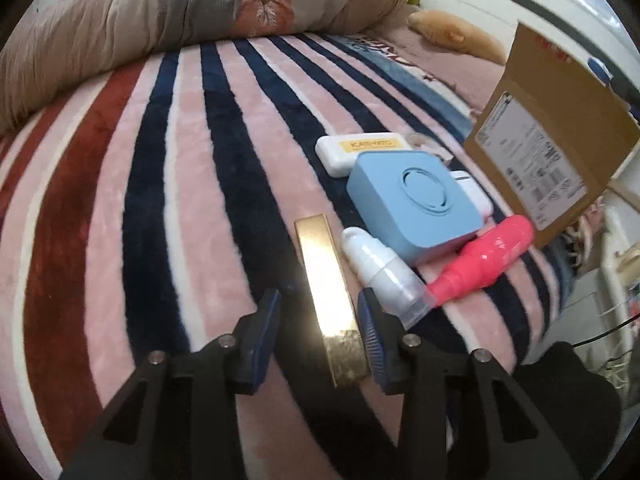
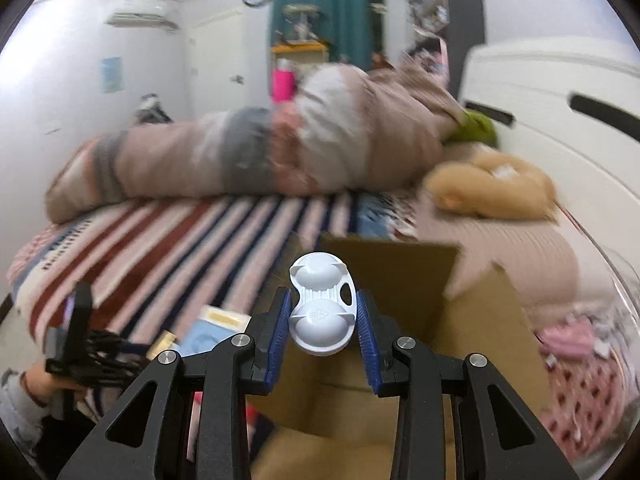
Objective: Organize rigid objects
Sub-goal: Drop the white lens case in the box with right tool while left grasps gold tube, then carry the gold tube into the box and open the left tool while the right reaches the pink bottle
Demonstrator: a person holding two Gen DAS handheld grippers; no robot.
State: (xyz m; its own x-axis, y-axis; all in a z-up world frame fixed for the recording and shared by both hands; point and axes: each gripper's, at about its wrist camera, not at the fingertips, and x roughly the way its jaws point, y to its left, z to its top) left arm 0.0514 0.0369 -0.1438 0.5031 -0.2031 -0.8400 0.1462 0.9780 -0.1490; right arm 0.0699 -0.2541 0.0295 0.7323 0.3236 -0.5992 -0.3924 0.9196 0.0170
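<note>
Rigid objects are being packed from the striped blanket (image 1: 120,200) into a cardboard box (image 2: 400,272).

The box is seen open below the right gripper (image 2: 322,320), likely so things can be dropped in; a white double-dome case (image 2: 322,308) is squeezed between its blue pads; the blue square gadget (image 1: 416,204), pink bottle (image 1: 488,256) and white bottle (image 1: 380,268) are left waiting; the gold bar (image 1: 330,300) is framed by the wide left gripper (image 1: 320,320), untouched; the box's inside is blurred.
</note>
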